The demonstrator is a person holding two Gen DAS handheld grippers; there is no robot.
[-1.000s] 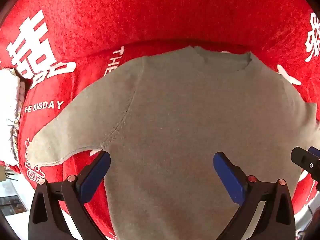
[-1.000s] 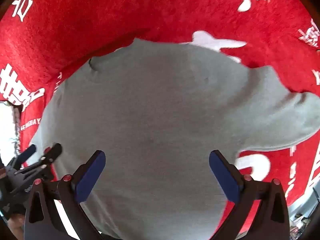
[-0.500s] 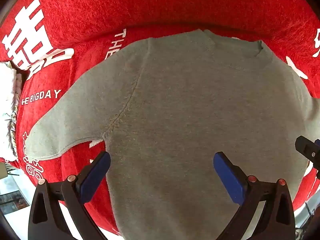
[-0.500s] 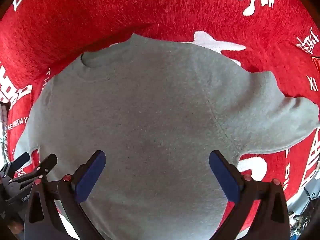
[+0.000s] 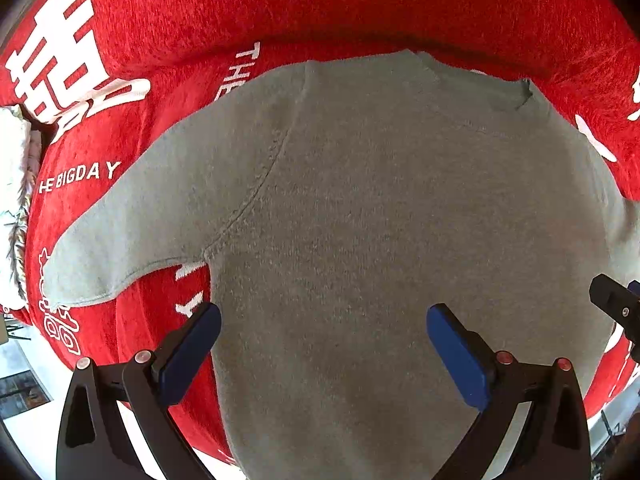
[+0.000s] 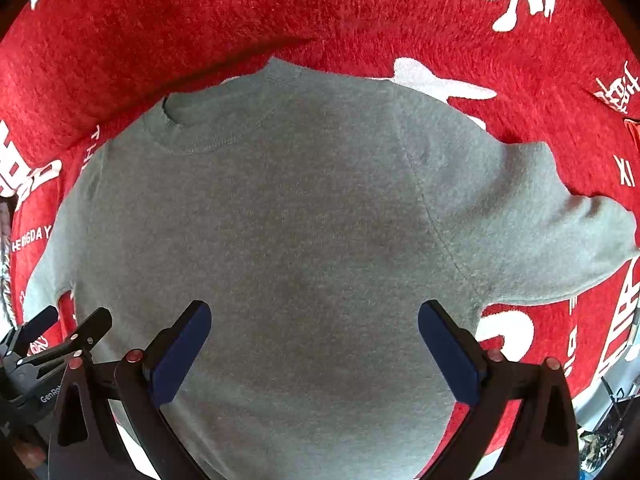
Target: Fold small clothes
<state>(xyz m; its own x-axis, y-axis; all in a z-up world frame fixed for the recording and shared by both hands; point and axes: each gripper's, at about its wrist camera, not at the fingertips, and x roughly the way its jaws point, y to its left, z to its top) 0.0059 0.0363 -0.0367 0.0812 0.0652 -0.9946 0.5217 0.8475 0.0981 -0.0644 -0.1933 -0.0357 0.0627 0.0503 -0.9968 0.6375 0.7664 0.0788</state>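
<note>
Left wrist view: left gripper (image 5: pixel 323 338) hangs over lower body of grey sweater (image 5: pixel 380 220), jaws wide apart, nothing held. Sweater fills more of frame than a second ago, collar now nearer centre — gripper closing in. Left sleeve (image 5: pixel 120 248) lies spread on red blanket (image 5: pixel 320 8).

Right wrist view: right gripper (image 6: pixel 314 336) also gaping, empty, over hem side of sweater (image 6: pixel 280 220). Right sleeve (image 6: pixel 540 232) out flat. Garment looks unfolded; likely both about to pinch for first fold.
</note>
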